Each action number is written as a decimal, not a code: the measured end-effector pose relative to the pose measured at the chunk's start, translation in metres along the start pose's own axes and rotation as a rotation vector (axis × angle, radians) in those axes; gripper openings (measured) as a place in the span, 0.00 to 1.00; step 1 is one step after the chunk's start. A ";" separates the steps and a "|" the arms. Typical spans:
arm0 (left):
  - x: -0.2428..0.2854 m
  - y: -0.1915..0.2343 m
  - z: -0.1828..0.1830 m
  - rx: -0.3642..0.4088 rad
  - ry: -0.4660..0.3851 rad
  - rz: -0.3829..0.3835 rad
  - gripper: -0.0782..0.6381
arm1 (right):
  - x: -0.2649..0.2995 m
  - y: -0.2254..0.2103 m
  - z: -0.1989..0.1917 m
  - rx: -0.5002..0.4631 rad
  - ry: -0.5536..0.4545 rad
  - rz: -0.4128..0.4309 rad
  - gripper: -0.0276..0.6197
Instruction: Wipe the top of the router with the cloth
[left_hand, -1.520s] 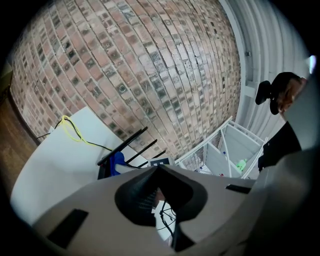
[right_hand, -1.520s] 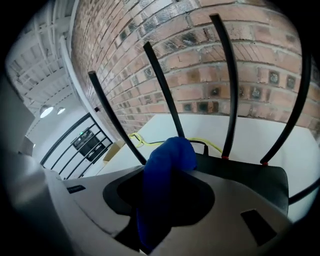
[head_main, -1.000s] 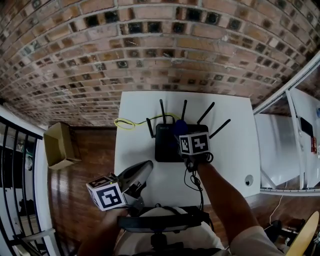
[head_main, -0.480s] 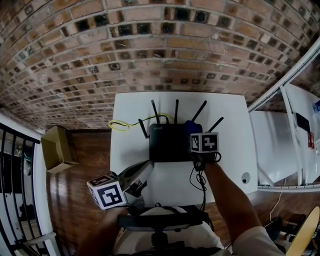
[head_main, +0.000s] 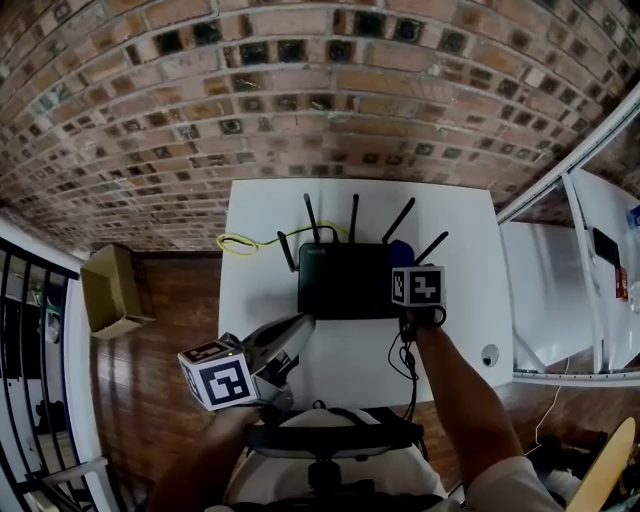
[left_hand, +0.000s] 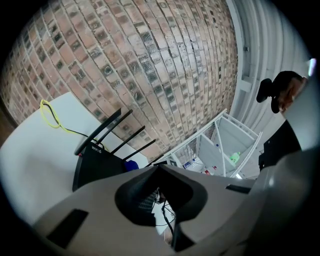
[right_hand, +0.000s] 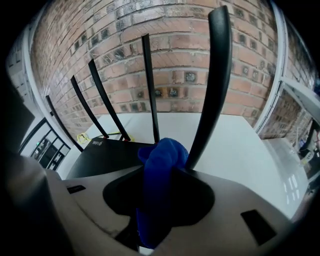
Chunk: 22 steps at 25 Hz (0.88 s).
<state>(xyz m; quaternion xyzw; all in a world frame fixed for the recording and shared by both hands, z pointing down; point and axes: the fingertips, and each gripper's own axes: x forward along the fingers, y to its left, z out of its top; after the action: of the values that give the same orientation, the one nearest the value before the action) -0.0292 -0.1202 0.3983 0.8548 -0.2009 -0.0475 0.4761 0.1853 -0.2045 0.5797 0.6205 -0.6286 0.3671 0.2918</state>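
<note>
A black router (head_main: 345, 282) with several upright antennas stands on the white table (head_main: 265, 215). My right gripper (head_main: 408, 268) is over the router's right end, tilted downward and shut on a bunched blue cloth (head_main: 402, 251). In the right gripper view the cloth (right_hand: 161, 167) fills the jaws and rests at the router's (right_hand: 107, 154) top edge beside one thick antenna (right_hand: 212, 75). My left gripper (head_main: 292, 332) hovers near the table's front left edge, apart from the router (left_hand: 95, 167), its jaws shut and empty.
A yellow cable (head_main: 240, 243) loops behind the router's left side. A black cord (head_main: 405, 360) trails off the table's front. A small round fitting (head_main: 489, 355) sits at the right front corner. A cardboard box (head_main: 112, 290) lies on the wood floor at left. The brick wall is behind.
My right gripper slid the blue cloth rightward along the router, from its middle to its right end. The left gripper stayed about where it was.
</note>
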 end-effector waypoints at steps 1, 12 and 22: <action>0.000 0.000 -0.001 0.000 0.001 0.001 0.12 | 0.002 -0.005 -0.003 -0.016 0.011 -0.020 0.28; -0.018 0.006 -0.002 -0.001 -0.014 0.021 0.12 | -0.018 0.001 0.010 -0.099 -0.096 -0.074 0.28; -0.032 0.011 -0.005 -0.014 -0.016 0.030 0.12 | -0.046 0.108 0.028 -0.191 -0.215 0.195 0.28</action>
<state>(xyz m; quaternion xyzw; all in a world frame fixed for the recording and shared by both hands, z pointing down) -0.0606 -0.1086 0.4062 0.8480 -0.2172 -0.0483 0.4810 0.0828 -0.2061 0.5153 0.5617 -0.7454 0.2637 0.2435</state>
